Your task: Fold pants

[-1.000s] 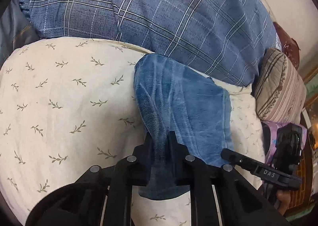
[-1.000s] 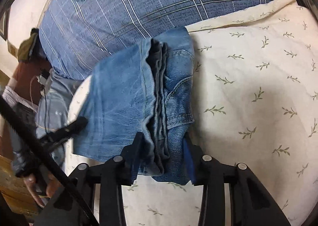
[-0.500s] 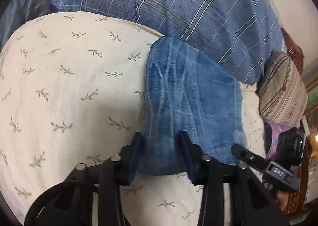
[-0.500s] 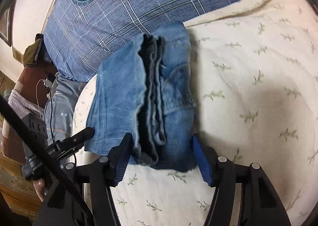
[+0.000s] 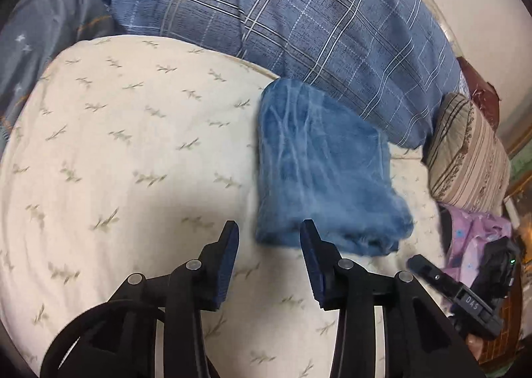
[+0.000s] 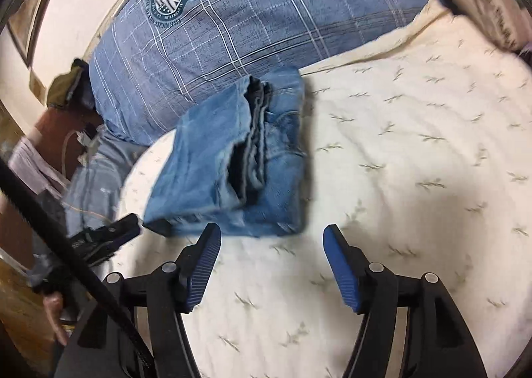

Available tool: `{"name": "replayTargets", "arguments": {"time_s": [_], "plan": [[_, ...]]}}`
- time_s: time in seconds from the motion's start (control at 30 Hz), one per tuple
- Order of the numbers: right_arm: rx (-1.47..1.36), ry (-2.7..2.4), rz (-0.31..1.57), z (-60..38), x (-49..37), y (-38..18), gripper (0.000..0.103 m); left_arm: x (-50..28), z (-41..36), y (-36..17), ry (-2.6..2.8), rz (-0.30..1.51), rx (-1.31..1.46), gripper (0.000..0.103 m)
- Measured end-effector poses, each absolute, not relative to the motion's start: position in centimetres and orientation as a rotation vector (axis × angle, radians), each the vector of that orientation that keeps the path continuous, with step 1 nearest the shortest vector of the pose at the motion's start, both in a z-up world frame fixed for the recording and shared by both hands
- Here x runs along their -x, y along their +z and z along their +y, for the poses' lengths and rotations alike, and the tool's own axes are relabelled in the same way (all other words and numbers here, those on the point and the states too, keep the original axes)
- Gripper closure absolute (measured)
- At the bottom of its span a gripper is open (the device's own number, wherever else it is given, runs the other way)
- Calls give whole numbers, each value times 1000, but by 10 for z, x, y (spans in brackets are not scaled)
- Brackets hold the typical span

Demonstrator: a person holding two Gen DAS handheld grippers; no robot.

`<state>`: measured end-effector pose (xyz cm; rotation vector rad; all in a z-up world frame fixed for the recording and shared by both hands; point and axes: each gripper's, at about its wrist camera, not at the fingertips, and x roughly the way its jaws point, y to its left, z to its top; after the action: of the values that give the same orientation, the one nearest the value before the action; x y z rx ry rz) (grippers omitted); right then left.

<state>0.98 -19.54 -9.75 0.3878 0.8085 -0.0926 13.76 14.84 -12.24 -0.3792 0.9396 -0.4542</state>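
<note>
Folded blue jeans lie in a compact bundle on the cream leaf-print bedsheet. My left gripper sits just short of the bundle's near edge, its jaws opening with only sheet between them. In the right wrist view the jeans show their stacked layers at the open side. My right gripper stands just below the bundle, jaws opening wide, nothing between its blue pads. Each gripper appears at the other view's side edge: the right one and the left one.
A blue plaid pillow with a round crest lies behind the jeans. A striped beige cushion and purple cloth sit at the right of the left wrist view. Wide bare sheet spreads on the far side from the other gripper.
Both grippers have let go of the jeans, opened, and drawn back from the bundle. The jeans now rest flat on the sheet.
</note>
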Motion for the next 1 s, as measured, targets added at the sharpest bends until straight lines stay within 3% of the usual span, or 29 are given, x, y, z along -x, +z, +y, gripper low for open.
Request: {"name": "replayTargets", "arguments": {"time_s": [0.17,0.3,0.4,0.5,0.63,0.73,0.77,0.83,0.87,1.0], "plan": [[-182,-178,843,-176,-29,-112,39,-126,127,-129,-426,933,224,65],[-129,-213,843,-171,-45,-125,67,-130,119,-133,-448,914,265,66],[-116,-213,846,-168,-48,-126,81,-138,117,-140,-435,914,263,96],[-100,-232,830,-166,-45,-120,91,-141,117,-137,-422,880,258,101],[-168,-227,863,-175,-46,-129,90,-137,110,-144,-403,889,213,100],[-237,-201,856,-181,-40,-127,86,-131,108,-145,-394,909,198,92],[-281,-188,849,-184,-35,-125,80,-126,107,-142,-390,906,182,89],[-346,-158,834,-188,-25,-121,65,-111,106,-136,-376,879,149,69],[-368,-157,833,-188,-19,-121,55,-103,107,-135,-350,861,130,65],[-403,-157,872,-176,1,-129,52,-69,100,-139,-345,863,60,60]]}}
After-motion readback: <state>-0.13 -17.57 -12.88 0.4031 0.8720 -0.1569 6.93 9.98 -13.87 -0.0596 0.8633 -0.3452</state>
